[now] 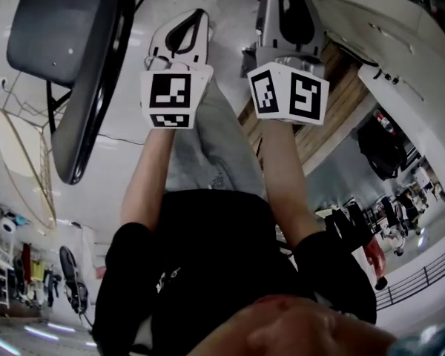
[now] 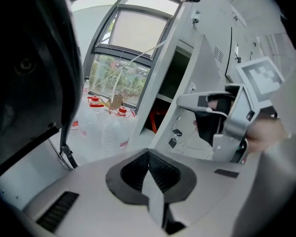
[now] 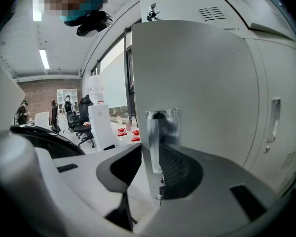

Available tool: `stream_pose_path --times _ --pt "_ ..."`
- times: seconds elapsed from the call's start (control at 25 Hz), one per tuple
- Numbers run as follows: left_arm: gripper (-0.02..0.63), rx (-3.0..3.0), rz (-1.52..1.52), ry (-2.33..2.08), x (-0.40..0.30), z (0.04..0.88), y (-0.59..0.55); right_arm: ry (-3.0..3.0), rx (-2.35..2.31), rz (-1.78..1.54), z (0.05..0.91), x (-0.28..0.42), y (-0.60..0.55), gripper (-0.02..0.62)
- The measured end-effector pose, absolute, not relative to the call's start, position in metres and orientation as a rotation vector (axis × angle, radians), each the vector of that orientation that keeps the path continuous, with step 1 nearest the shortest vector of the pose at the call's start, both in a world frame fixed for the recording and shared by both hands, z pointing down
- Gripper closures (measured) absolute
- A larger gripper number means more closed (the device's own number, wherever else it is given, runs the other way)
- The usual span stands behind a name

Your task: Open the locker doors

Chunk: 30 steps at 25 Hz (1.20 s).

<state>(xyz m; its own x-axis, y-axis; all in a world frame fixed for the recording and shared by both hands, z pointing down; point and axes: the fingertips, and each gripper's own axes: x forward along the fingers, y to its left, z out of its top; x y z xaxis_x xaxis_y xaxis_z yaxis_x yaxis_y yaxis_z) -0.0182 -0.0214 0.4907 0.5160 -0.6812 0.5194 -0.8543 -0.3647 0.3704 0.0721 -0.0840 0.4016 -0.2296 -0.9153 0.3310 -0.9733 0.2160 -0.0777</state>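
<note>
Locker bank (image 3: 281, 58): pale grey steel, filling the right side of the right gripper view. Its closed doors have vent slots and slim vertical handles.

Locker door (image 3: 197, 73): one leaf stands swung out from the bank, with its free edge towards the camera. In the left gripper view the compartment (image 2: 170, 83) behind it shows dark and open.

Window (image 2: 128, 48): a large glazed frame past the lockers, with greenery outside.

Chair (image 1: 67, 35): black seat and back, off to the person's left in the head view, apart from the lockers.

Right hand-held gripper (image 3: 150, 147): the free edge of the locker door stands between its jaws. They are set fairly wide and closed on that edge, one ribbed pad against each face. The grip sits just below the metal handle plate (image 3: 164, 127), which is recessed in the door near the edge. The left gripper view shows this gripper from the side, reaching to the door.

Left hand-held gripper (image 2: 148, 154): jaws narrow, pads meeting at the tips with nothing between them. It is held in the air beside the right one, clear of the lockers. In the head view the two marker cubes sit side by side, near each other.

Bottles (image 2: 119, 125): clear plastic with red caps, grouped on the floor under the window.
</note>
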Motion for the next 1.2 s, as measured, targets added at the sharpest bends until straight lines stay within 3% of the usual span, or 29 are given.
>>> stream_pose_path --times 0.52,1.2 --pt "0.595 2.179 0.463 -1.208 0.011 0.485 0.058 -2.337 1.773 0.428 0.398 0.085 -0.028 0.479" --pt "0.595 2.368 0.58 -1.088 0.074 0.459 0.08 -2.341 1.81 0.531 0.396 0.117 0.032 0.468"
